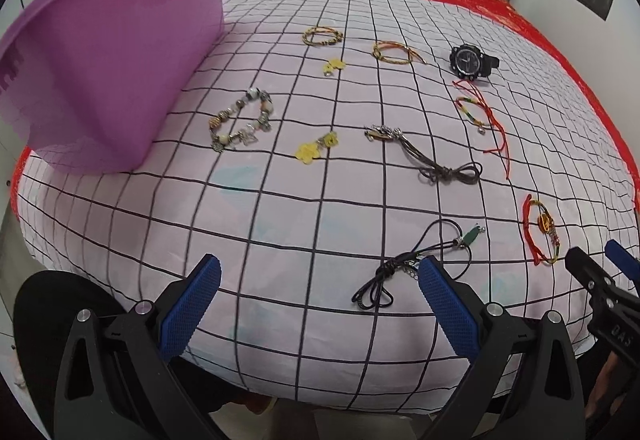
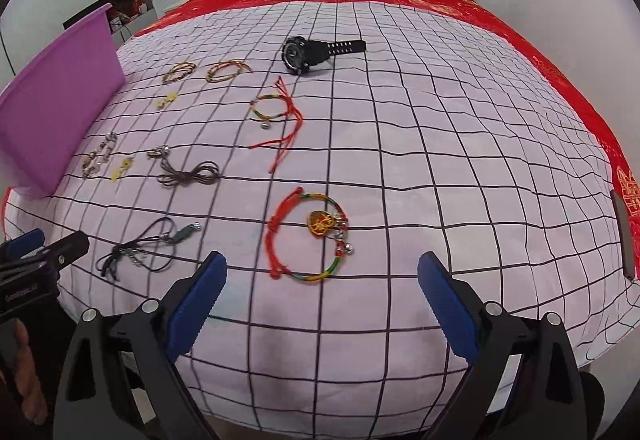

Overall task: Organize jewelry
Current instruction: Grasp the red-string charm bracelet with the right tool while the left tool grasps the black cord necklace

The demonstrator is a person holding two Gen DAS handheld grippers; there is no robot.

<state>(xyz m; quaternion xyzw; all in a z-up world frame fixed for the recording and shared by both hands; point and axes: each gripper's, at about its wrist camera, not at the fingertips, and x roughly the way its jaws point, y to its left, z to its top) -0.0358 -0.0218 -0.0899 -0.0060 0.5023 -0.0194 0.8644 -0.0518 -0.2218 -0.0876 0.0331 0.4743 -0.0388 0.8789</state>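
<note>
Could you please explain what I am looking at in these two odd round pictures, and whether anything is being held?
There is no robot here: a person holds a hand-operated tool in each hand, each with a wide-angle camera looking along its blue-padded jaws. One picture comes from the left gripper, the other from the right gripper; each also glimpses the other tool at its edge. Both stand open and hold nothing.

They hover over a bed with a checked sheet. On it lie a black watch, a red corded bracelet with a gold charm, a black cord necklace with a green pendant, a beaded bracelet and other pieces. A purple tub sits at the left.
</note>
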